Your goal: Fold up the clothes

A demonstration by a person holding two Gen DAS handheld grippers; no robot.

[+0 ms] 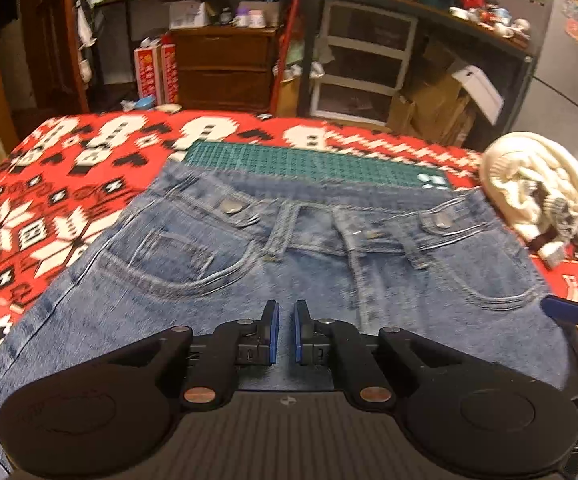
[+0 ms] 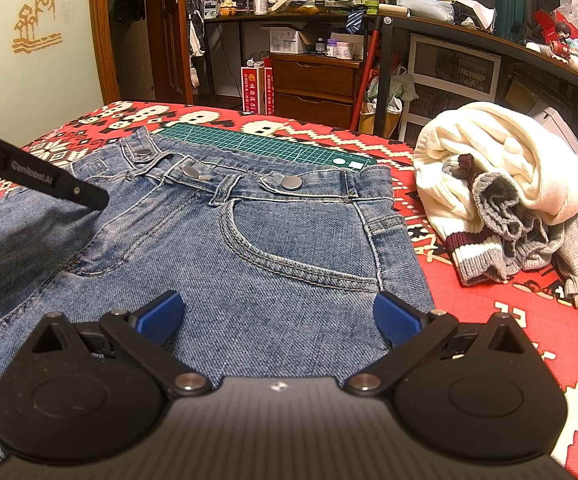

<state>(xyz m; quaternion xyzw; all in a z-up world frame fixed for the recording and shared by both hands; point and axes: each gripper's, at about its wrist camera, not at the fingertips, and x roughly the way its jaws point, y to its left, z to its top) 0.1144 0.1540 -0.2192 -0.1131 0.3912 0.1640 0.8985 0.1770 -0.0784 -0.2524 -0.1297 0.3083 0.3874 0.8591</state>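
Note:
Blue denim jeans (image 1: pixel 249 264) lie flat, front up, on the red patterned blanket (image 1: pixel 49 184), waistband away from me. My left gripper (image 1: pixel 285 322) hovers low over the middle of the jeans, below the fly, its blue pads drawn almost together with no fabric seen pinched. In the right wrist view my right gripper (image 2: pixel 279 316) stands open above the jeans (image 2: pixel 273 248), just below the curved right pocket seam. The right gripper's blue pad (image 1: pixel 565 310) shows at the left view's right edge. A black part of the left gripper (image 2: pixel 49 184) crosses the right view's left side.
A green cutting mat (image 2: pixel 265 144) lies beyond the waistband. A pile of cream and grey knitwear (image 2: pixel 501 184) sits on the blanket to the right of the jeans. Past the bed stand cluttered shelves, a wooden drawer unit (image 2: pixel 313 88) and plastic drawers.

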